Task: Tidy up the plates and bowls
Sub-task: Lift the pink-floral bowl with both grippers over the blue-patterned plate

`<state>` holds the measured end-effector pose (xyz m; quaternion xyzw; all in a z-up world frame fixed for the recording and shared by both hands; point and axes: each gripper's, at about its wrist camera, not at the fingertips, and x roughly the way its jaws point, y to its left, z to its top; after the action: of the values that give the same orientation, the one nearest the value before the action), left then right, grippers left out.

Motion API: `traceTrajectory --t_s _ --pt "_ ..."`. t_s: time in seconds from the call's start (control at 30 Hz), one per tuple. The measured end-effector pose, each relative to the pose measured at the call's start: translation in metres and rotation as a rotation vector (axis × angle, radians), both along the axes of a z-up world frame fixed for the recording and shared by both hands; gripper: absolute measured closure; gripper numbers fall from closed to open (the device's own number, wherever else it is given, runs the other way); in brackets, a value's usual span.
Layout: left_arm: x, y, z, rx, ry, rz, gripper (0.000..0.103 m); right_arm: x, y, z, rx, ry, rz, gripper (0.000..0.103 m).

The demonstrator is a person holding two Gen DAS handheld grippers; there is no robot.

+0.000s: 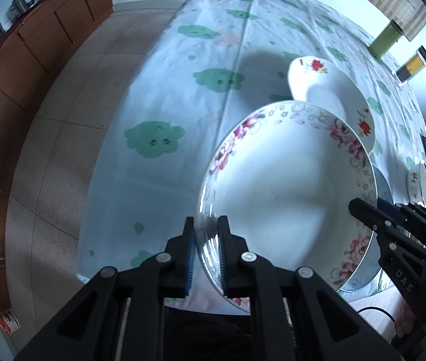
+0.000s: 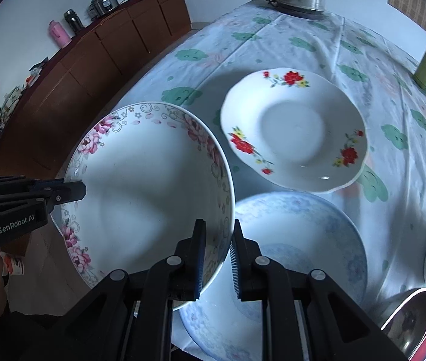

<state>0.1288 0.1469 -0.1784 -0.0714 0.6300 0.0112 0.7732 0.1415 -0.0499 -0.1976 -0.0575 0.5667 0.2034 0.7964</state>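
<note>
The left gripper (image 1: 206, 242) is clamped nearly shut on the rim of the pink-flowered bowl (image 1: 288, 189), one finger inside the rim and one outside. The right gripper (image 2: 217, 255) pinches the opposite rim the same way, jaws narrow. Both point steeply down, so the bowl hangs between them, mouth up and slightly tilted, clear of the tablecloth (image 2: 348, 54).

A round bowl has no long axis; what matters is the line between the two grips, which runs across its middle, and the bowl should stay level along it.

Just under and beside the right gripper lies the blue-patterned plate (image 2: 303, 240), flat on the table and partly beneath the bowl's right edge. Beyond it, further from the person, sits the red-flowered plate (image 2: 294, 126), also flat and face up, close to the blue plate. The right hand is nearer to both plates.

If the bowl is to be stacked, the move likely goes right and down, or forward onto the red-flowered plate.
</note>
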Motion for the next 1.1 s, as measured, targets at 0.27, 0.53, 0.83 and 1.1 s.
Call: traceTrajectory --t_s 0.27,0.53,0.83,1.1 --pt "0.006 -0.031 0.002 -0.009 -0.003 -0.076 0.093 -0.006 -0.032 0.002 -0.005 -0.001 -0.069 0.086" --pt "0.010 -0.059 0.003 -0.014 0.001 -0.146 0.093 -0.014 -0.061 0.000 -0.007 0.007 -0.131 0.086" --pt "0.010 -0.078 0.000 -0.026 0.012 -0.200 0.093 -0.021 -0.081 -0.003 -0.016 0.014 -0.179 0.086" --pt "0.008 -0.088 0.001 -0.033 0.013 -0.229 0.093 -0.027 -0.092 -0.004 -0.020 0.015 -0.204 0.085"
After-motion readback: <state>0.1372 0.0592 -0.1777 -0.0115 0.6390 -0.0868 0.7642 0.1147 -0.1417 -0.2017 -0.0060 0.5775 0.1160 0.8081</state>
